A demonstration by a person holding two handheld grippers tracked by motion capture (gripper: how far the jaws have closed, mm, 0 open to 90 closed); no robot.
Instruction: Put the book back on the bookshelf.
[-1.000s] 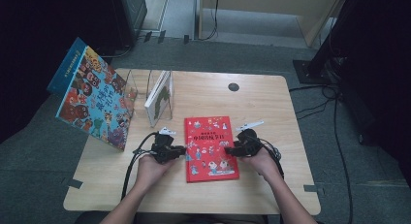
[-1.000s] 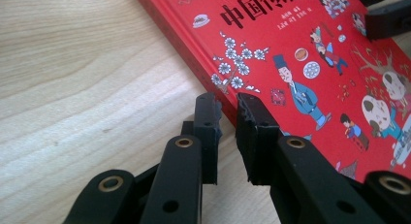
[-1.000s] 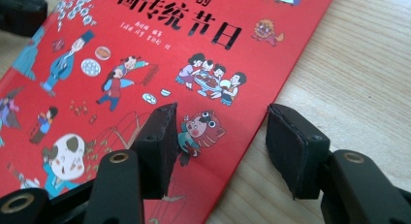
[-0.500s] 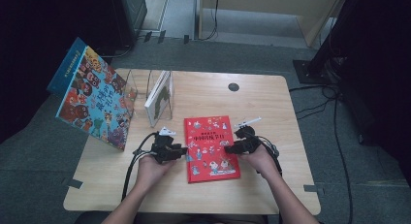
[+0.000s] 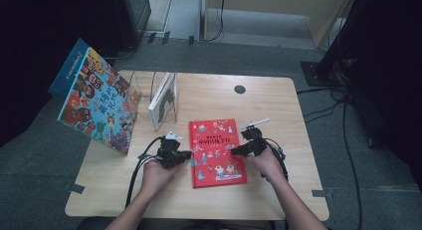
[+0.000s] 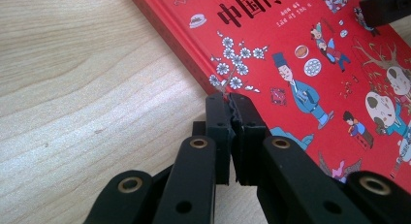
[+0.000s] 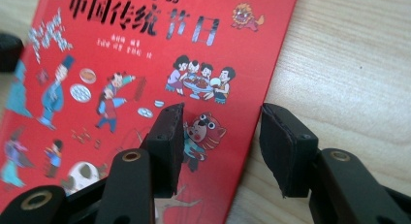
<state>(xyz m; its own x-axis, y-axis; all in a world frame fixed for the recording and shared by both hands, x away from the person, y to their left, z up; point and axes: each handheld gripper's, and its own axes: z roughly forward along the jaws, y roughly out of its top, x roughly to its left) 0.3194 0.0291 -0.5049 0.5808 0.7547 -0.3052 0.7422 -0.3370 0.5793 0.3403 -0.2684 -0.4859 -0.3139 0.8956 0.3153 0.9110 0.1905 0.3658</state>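
A red picture book point(image 5: 215, 150) lies flat on the wooden table point(image 5: 278, 115), front cover up. My left gripper point(image 5: 188, 154) is at the book's left edge. In the left gripper view its jaws have just closed, and the gripper point(image 6: 229, 97) is shut with nothing visible between its pads, tips touching the red book point(image 6: 300, 49) at its spine edge. My right gripper point(image 5: 235, 150) is at the book's right side. Its jaws have been closing but the gripper point(image 7: 223, 122) is still open, one pad over the cover point(image 7: 121, 64), the other over bare wood, the book's edge between them.
A large colourful book point(image 5: 99, 108) leans at the table's left edge. Beside it a clear stand holds a white and green book point(image 5: 163, 100). A black round cap point(image 5: 240, 89) sits in the tabletop at the back. Cables trail from both grippers toward the person.
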